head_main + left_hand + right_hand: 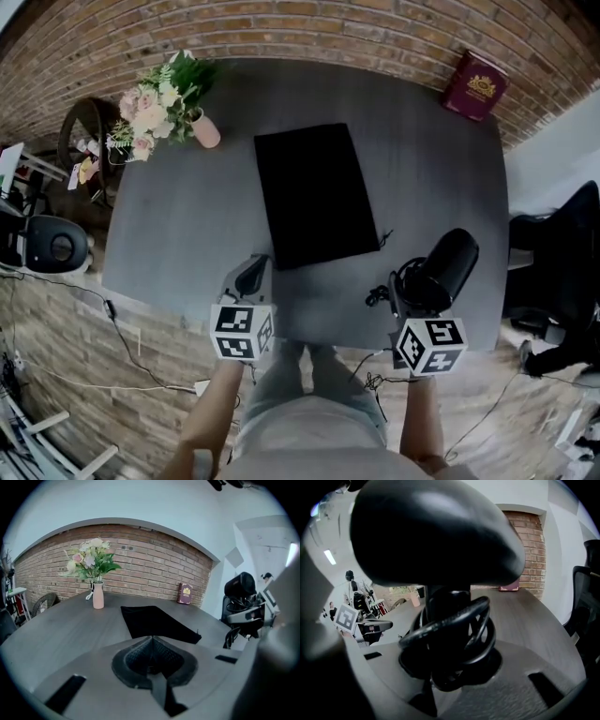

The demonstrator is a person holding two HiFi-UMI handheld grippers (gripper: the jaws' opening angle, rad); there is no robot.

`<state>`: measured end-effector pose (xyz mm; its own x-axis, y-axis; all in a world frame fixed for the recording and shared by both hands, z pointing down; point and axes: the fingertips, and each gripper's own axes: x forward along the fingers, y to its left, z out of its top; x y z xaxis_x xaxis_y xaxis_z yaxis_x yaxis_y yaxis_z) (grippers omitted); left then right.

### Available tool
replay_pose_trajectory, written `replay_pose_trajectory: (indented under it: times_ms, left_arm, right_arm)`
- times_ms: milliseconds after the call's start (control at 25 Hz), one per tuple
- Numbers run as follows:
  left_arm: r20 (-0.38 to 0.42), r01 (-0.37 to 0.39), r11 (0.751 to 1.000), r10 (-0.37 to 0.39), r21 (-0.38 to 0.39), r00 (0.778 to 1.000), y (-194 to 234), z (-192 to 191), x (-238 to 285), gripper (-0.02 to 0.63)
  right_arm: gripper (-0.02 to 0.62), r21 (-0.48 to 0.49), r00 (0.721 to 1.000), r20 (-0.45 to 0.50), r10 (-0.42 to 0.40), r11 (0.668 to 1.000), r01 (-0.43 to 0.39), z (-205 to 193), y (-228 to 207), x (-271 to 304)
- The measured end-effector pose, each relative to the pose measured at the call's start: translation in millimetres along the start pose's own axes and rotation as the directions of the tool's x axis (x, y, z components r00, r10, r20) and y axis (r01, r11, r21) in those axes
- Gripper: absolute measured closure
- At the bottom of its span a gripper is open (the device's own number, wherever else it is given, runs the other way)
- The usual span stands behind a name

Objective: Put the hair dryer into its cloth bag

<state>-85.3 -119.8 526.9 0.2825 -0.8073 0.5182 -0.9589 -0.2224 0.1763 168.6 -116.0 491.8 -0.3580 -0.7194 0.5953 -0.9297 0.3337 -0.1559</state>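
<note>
The black cloth bag (314,194) lies flat in the middle of the dark grey table (187,234), also in the left gripper view (154,622). My right gripper (412,286) is shut on the handle of the black hair dryer (442,267), whose cord is coiled around that handle (450,634); the dryer body (436,531) fills the top of the right gripper view. My left gripper (251,274) hangs near the table's front edge, left of the bag's near corner, shut (151,641) with nothing in it.
A pink vase of flowers (164,108) stands at the table's back left. A maroon book (474,85) leans at the back right by the brick wall. A black chair (562,253) stands to the right, and cables trail over the floor (122,366).
</note>
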Motion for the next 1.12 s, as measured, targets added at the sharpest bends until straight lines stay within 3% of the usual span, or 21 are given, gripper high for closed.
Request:
replay_pose_trajectory:
  times_ms: [320,600,640,720,840,1000,1120]
  left_arm:
    - [-0.073,0.03,0.997,-0.025,0.072,0.997,-4,-17,13,0.6]
    - [-0.17,0.149,0.98,-0.125,0.135,0.978,-16,-32,21,0.597]
    - [-0.181,0.168,0.975,-0.14,0.146,0.973,-17,-34,21,0.589]
    - [-0.208,0.21,0.96,-0.171,0.184,0.963,-20,-36,23,0.489]
    - [-0.251,0.277,0.911,-0.204,0.306,0.946,-25,-40,27,0.482]
    - [-0.352,0.4,0.79,-0.249,0.465,0.902,-39,-49,33,0.448]
    - [-0.421,0.466,0.711,-0.258,0.526,0.87,-45,-57,38,0.448]
  right_arm:
    - [0.463,0.006,1.0,-0.006,-0.003,1.0,0.003,-6,0,3]
    - [0.465,0.022,1.0,-0.005,-0.025,0.999,0.025,-9,-2,-3]
    - [0.465,0.025,1.0,-0.005,-0.029,0.999,0.029,-10,-3,-4]
    - [0.464,0.033,0.999,-0.006,-0.036,0.999,0.036,-12,-3,-5]
    - [0.465,0.046,0.999,-0.005,-0.05,0.998,0.05,-14,-5,-9]
    - [0.464,0.064,0.998,-0.002,-0.067,0.996,0.067,-16,-7,-13]
    - [0.463,0.07,0.996,-0.003,-0.085,0.994,0.085,-19,-9,-17]
